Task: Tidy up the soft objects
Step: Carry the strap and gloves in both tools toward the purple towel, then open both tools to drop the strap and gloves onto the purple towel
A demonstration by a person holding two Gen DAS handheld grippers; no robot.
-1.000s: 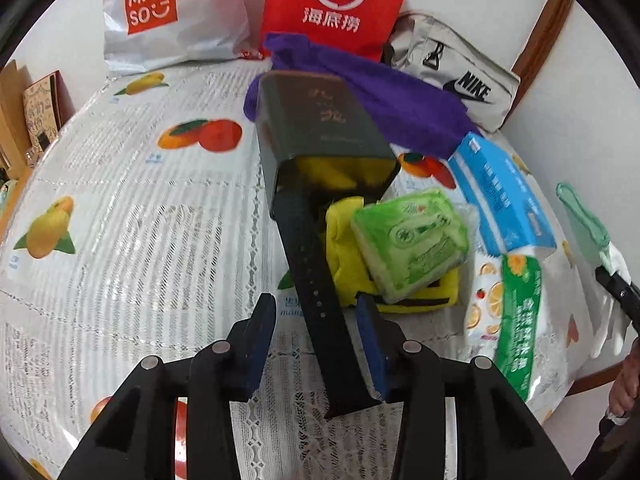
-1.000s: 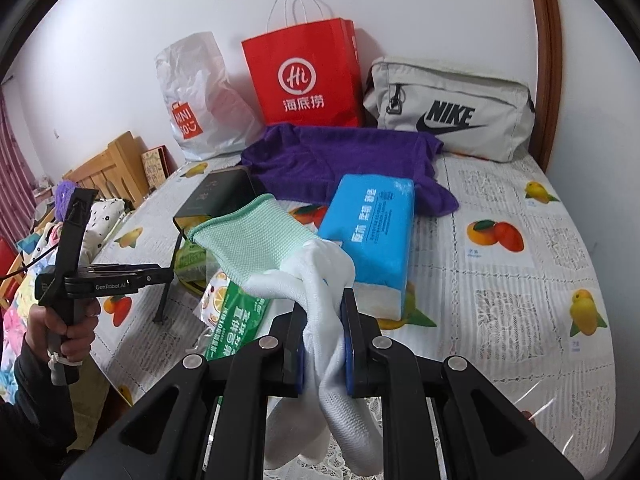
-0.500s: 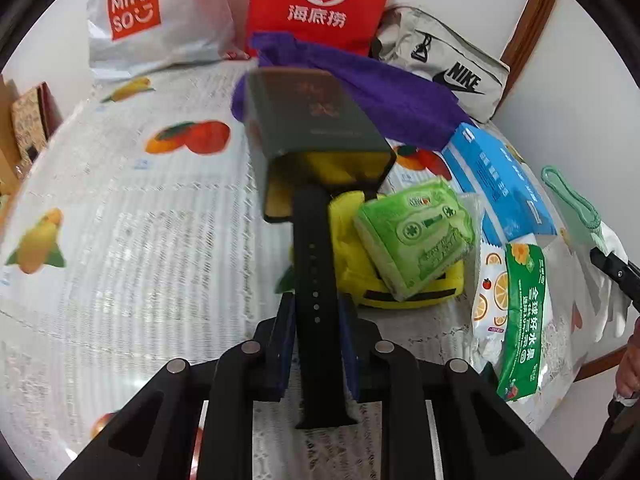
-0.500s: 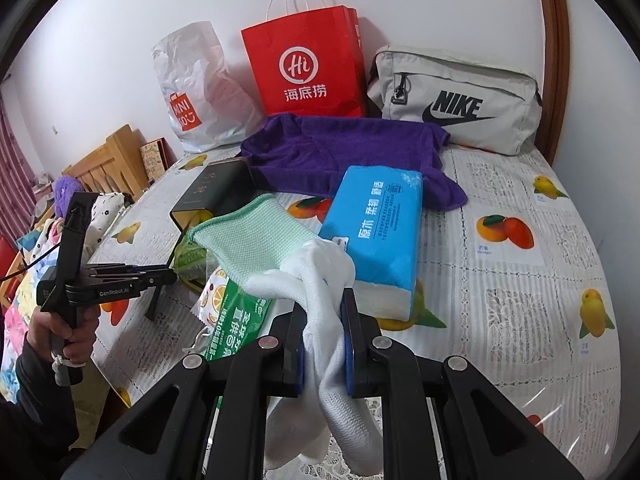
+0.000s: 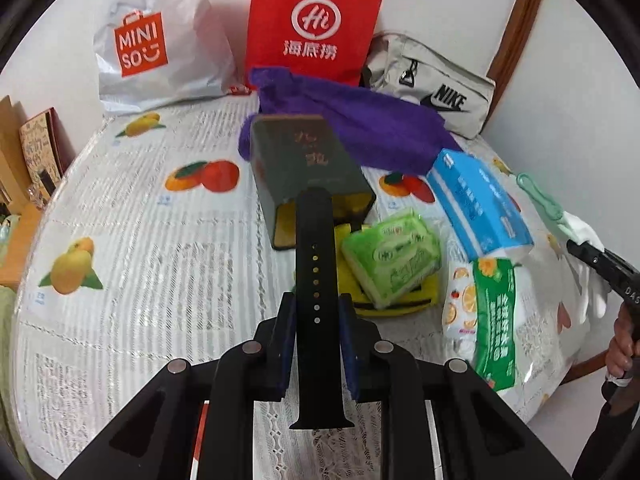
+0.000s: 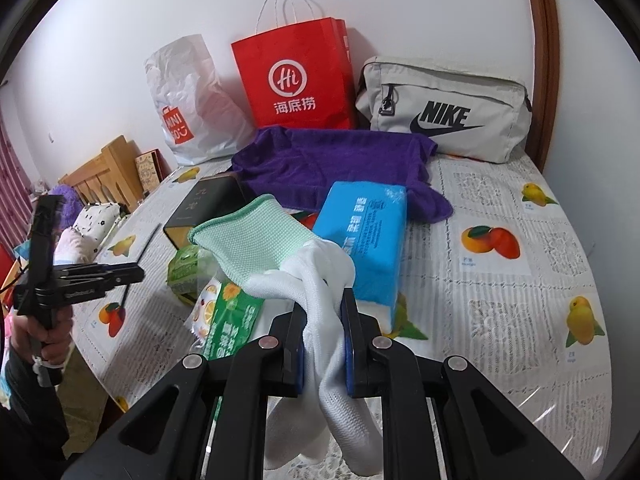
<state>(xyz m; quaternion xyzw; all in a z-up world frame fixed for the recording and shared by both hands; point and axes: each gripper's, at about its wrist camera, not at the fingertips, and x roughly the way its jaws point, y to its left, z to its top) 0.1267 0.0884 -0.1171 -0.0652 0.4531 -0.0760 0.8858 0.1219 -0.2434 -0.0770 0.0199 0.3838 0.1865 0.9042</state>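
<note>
The black watch strap (image 5: 315, 280) is pinched between the blue pads of the left gripper (image 5: 316, 332), gripped near its lower third, with the free end pointing up toward the open mouth of the dark green box (image 5: 308, 168). For a clean step, the strap is best kept centred in the pads and lifted straight so its tip is not dragged over the green tissue pack (image 5: 390, 256) or the yellow cloth (image 5: 400, 304) beside it. A firm but not crushing pinch is advised; the strap looks flexible and may droop.

The left gripper is held low over the fruit-print tablecloth (image 5: 140, 248), fingers pointing forward to the box. The right gripper (image 6: 325, 340) is closed on a white glove with a green cuff (image 6: 304, 264), held raised above the table edge, the glove fingers hanging below the jaws. The blue tissue pack (image 6: 360, 236) lies just beyond it, the purple towel (image 6: 340, 160) further back.
</note>
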